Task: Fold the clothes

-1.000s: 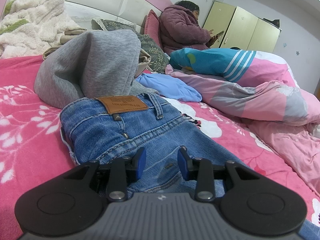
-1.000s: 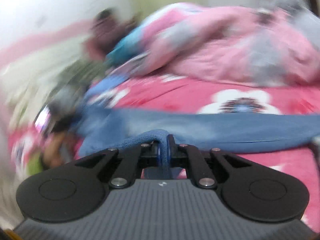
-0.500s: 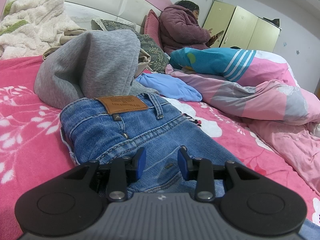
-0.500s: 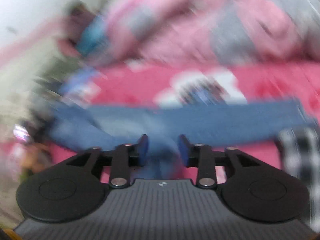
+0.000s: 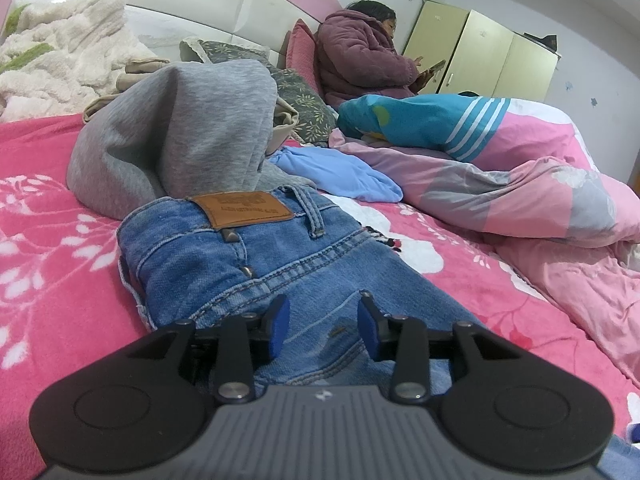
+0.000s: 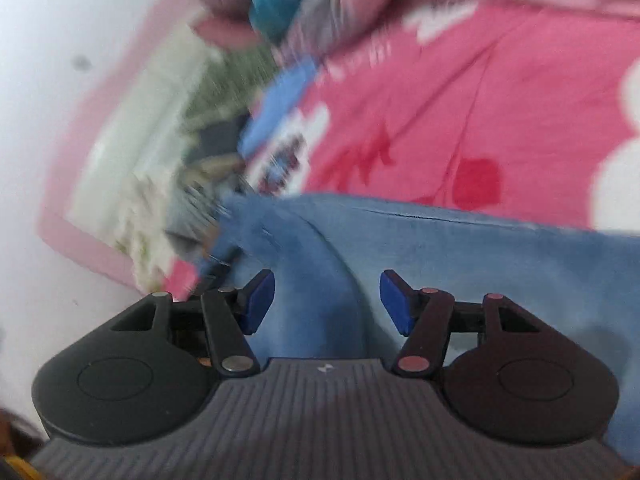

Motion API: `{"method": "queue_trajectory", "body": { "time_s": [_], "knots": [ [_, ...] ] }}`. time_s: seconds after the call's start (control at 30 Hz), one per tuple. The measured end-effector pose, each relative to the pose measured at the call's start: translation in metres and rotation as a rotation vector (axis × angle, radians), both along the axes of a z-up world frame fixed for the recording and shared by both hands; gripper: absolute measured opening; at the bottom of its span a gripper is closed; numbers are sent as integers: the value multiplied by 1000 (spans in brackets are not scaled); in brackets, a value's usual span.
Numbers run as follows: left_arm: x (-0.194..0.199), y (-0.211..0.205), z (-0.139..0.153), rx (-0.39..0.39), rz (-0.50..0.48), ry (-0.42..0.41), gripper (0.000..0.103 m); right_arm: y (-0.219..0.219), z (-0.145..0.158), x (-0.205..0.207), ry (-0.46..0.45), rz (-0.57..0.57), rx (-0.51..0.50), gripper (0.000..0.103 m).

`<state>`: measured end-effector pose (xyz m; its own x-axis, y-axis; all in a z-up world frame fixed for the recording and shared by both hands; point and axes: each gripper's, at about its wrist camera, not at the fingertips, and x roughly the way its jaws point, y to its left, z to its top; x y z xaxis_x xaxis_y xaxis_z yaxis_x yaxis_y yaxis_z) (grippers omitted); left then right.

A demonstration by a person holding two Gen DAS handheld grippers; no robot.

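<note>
While the jeans lay on the pink bedspread, their brown leather patch bore unreadable lettering; the left gripper hovered parted over the denim, and the right gripper was opening, pads clear of it.

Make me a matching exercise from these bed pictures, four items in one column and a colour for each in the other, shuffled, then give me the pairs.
Items:
1. jeans
2. hoodie
3. bedsheet
4. wardrobe

Colours:
A. pink with white flowers
B. pale yellow-green
C. blue denim
D. grey

Pairs: 1-C, 2-D, 3-A, 4-B
</note>
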<state>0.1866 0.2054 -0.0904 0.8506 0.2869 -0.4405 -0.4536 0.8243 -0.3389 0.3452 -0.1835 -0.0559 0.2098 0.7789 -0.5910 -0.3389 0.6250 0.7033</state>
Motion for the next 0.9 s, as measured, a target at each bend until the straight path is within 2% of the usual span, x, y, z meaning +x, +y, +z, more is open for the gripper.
{"method": "queue_trajectory", "body": {
  "time_s": [0.13, 0.3, 0.37, 0.43, 0.47, 0.63, 0.73, 0.83, 0.9],
  "knots": [
    [0, -1, 0, 1, 0, 0, 39, 44, -19, 22, -6, 102, -99, 50],
    [0, -1, 0, 1, -1, 0, 40, 77, -31, 23, -8, 206, -145, 33],
    [0, -1, 0, 2, -2, 0, 40, 85, -30, 22, -29, 240, -160, 12],
    [0, -1, 0, 2, -3, 0, 41, 93, -25, 17, -67, 261, -193, 5],
    [0, -1, 0, 2, -4, 0, 41, 98, -18, 11, -113, 271, -221, 2],
    [-1, 0, 1, -6, -10, -7, 42, 117, 29, -14, -403, 271, -395, 1],
    [-1, 0, 1, -10, -19, -14, 45, 130, 49, -21, -546, 275, -504, 1],
    [0, -1, 1, -5, -24, -13, 47, 150, 48, -28, -698, 314, -655, 1],
    [0, 0, 1, -5, -24, -11, 46, 159, 34, -26, -746, 333, -726, 1]
  ]
}}
